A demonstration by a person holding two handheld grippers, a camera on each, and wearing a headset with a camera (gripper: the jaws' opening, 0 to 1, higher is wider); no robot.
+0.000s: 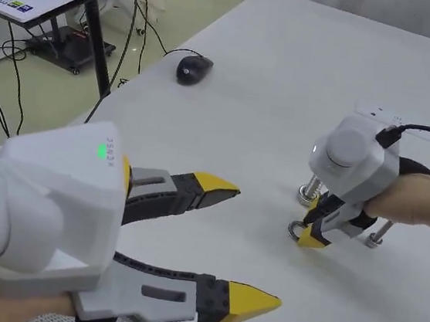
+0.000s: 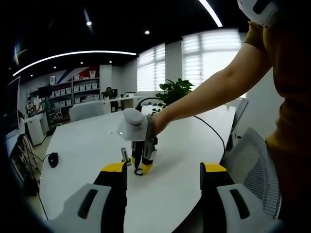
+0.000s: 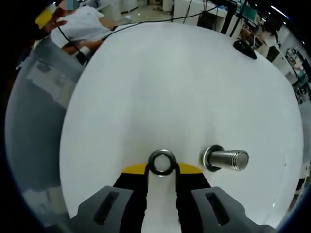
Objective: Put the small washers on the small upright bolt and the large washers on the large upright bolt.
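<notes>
**Head view.** The right claw [image 1: 311, 234] is gripping a washer [image 1: 297, 232] by its rim between the yellow tips, low over the white worktop [image 1: 286, 84] (whether the washer is touching the surface cannot be told). The washer is sitting just beside the large bolt [image 1: 312, 189], which is standing upright behind the claw. The small bolt [image 1: 378, 232] is standing upright on the claw's other side, partly hidden under the gripper body. The left claw [image 1: 248, 242] is hanging in the foreground with its jaws spread wide, holding nothing, well apart from both bolts. A mouse [image 1: 194, 68] is lying farther back on the worktop.

**Right gripper view.** The washer [image 3: 151, 162] is showing as a full ring pinched between the tips of the right claw [image 3: 162, 171]. The large bolt [image 3: 228, 159] is standing just beside it, not touching it.

**Left gripper view.** The left claw [image 2: 164, 168] is gaping wide. Between its jaws the right claw [image 2: 142, 167] is pointing down at the worktop, with the washer [image 2: 139, 172] at its tips and the large bolt [image 2: 125, 155] beside it.
</notes>
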